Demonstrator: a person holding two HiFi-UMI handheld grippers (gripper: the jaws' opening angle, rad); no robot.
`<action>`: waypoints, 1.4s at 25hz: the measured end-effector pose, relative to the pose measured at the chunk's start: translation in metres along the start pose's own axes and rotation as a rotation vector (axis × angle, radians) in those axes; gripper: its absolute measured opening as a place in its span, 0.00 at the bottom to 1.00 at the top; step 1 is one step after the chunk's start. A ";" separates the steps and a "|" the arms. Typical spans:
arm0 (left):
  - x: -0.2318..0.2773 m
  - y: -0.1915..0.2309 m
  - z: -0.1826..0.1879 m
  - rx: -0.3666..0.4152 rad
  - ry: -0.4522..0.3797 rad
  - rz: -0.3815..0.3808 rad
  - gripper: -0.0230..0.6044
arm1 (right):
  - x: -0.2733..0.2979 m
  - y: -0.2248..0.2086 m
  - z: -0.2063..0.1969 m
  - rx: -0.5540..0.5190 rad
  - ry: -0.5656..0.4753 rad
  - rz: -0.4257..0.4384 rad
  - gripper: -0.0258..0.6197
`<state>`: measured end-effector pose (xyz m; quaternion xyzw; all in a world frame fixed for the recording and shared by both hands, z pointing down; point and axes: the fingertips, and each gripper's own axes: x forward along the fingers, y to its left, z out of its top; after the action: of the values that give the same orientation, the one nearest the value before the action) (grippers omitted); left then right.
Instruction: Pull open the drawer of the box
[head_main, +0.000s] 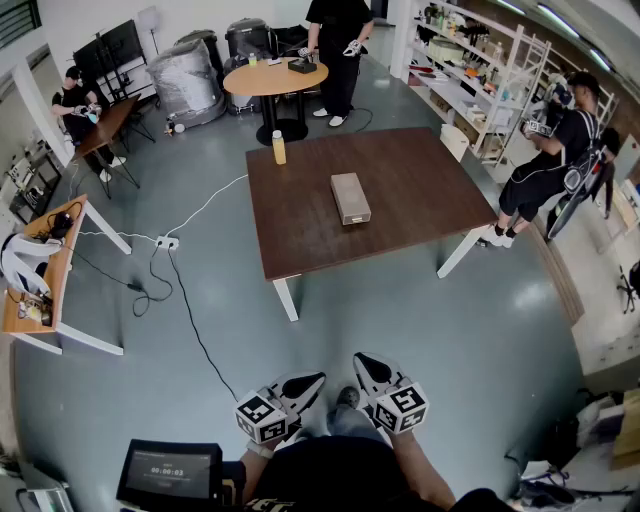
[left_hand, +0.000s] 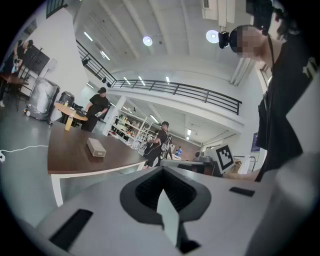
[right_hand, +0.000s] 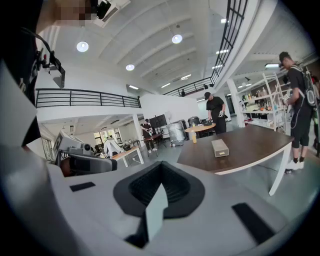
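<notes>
Brown table (head_main: 300, 230) bears grey box (head_main: 350, 198) at centre, drawer not out, 12 o'clock from both grippers, well apart. L gripper (head_main: 314, 381) & R gripper (head_main: 363, 363) clenched, empty. Yellow bottle (head_main: 279, 147) at box's 10 o'clock.

A dark brown table (head_main: 420, 180) stands at centre, a yellow bottle (head_main: 279, 147) upright near its eleven o'clock corner; beyond it, at twelve o'clock, is a round wooden table (head_main: 262, 82) with a person in black (head_main: 338, 40) beside it. Shelving (head_main: 480, 75) runs at two o'clock; another person (head_main: 545, 165) stands at three; a power strip (head_main: 167, 242) lies on the floor at nine, a wooden desk (head_main: 45, 285) further out.
</notes>
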<state>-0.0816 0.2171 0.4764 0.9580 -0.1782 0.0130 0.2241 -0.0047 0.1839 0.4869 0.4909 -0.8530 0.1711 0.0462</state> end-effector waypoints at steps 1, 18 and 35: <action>0.007 0.002 0.003 -0.001 0.000 0.003 0.04 | 0.001 -0.009 0.003 -0.001 0.000 -0.001 0.02; 0.105 0.026 0.026 -0.009 0.001 0.052 0.04 | 0.001 -0.146 0.027 0.021 0.011 -0.026 0.02; 0.169 0.100 0.063 -0.027 0.016 -0.025 0.04 | 0.056 -0.208 0.037 0.061 0.046 -0.092 0.02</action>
<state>0.0381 0.0500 0.4799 0.9569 -0.1645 0.0154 0.2388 0.1473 0.0303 0.5174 0.5269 -0.8225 0.2058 0.0586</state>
